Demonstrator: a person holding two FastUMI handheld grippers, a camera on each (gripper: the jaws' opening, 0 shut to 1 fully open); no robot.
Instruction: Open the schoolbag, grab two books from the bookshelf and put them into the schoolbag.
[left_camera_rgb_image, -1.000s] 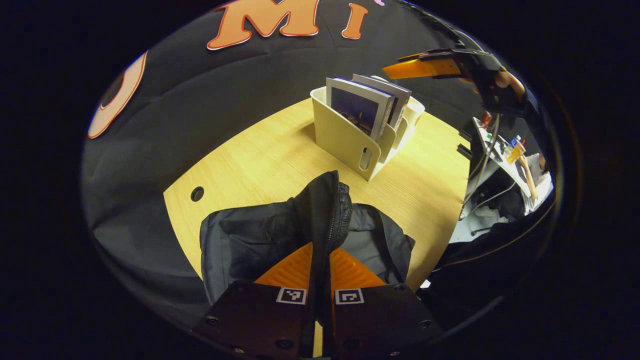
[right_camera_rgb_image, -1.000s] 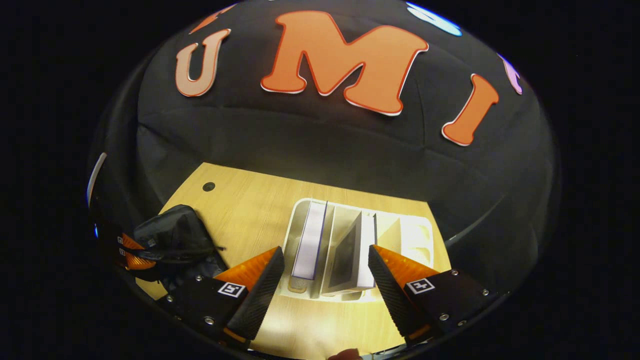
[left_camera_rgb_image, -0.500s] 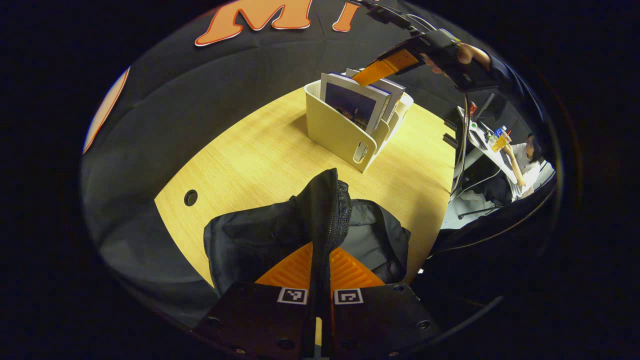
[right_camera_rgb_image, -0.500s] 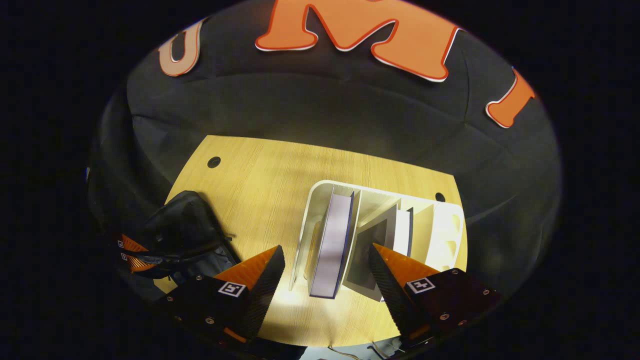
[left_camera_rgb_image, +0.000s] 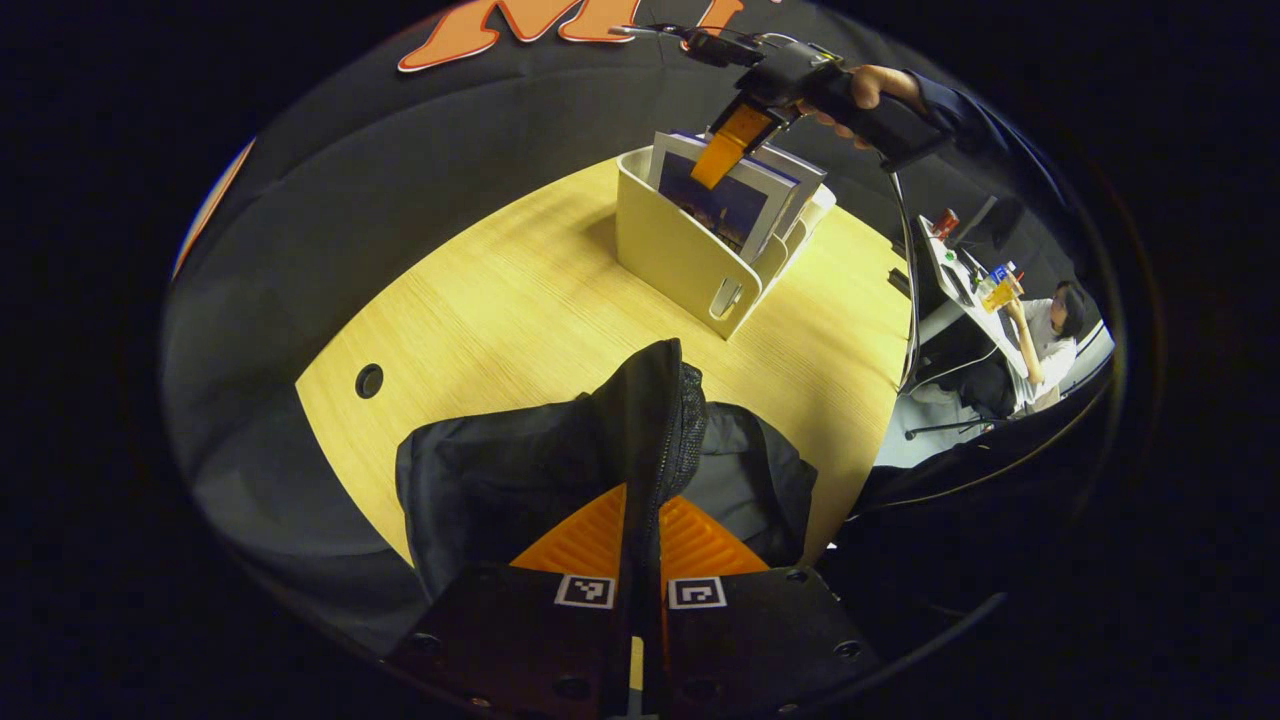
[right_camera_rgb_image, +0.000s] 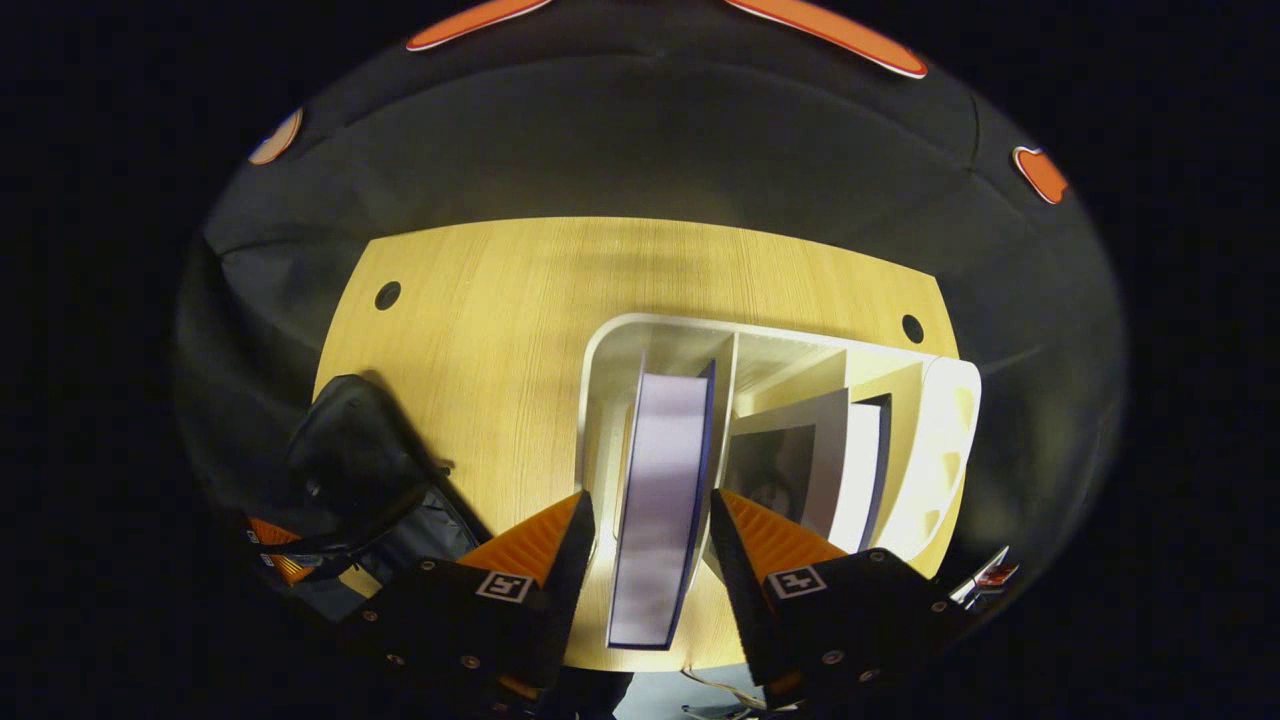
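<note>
So the right gripper (right_camera_rgb_image: 648, 535) has dropped down over the bookshelf (right_camera_rgb_image: 940, 450) in the last second, and where it was hanging wide open above the table (right_camera_rgb_image: 480, 330) it now has the first book (right_camera_rgb_image: 660, 480), the white-edged one with the dark blue cover, sitting right between its fingers. The fingers are narrowed in but there's a sliver of gap on each side, so I'd call it spread and about to bite, not gripping yet. Hard to be sure with the fisheye warp. That means book one is basically lined up for the grab. A second book (right_camera_rgb_image: 800, 470) leans in the next slot over.

Meanwhile the left gripper (left_camera_rgb_image: 640, 545) is pinched tight on the zippered edge of the black schoolbag (left_camera_rgb_image: 520, 480), holding it propped up near the table's front edge, well apart from the shelf.
</note>
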